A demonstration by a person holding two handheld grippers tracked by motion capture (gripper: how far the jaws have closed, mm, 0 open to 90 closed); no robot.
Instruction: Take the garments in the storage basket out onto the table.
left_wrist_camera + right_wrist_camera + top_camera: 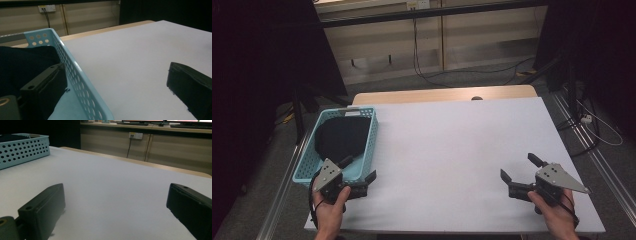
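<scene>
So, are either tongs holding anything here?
No. The left tongs straddle the basket wall, open; the right tongs are open over the table.

Dark garment in the blue basket: too dark to tell folds, type or fabric; near end covered in the high view by the left gripper, and in the left gripper view cut by the left edge and partly masked by one black jaw standing inside the basket. Basket itself cropped at the left and bottom edges of the left gripper view and at the left edge of the right gripper view. Both forearms cut at the bottom edge of the high view; small dark mark at the far table edge too small to identify.
</scene>
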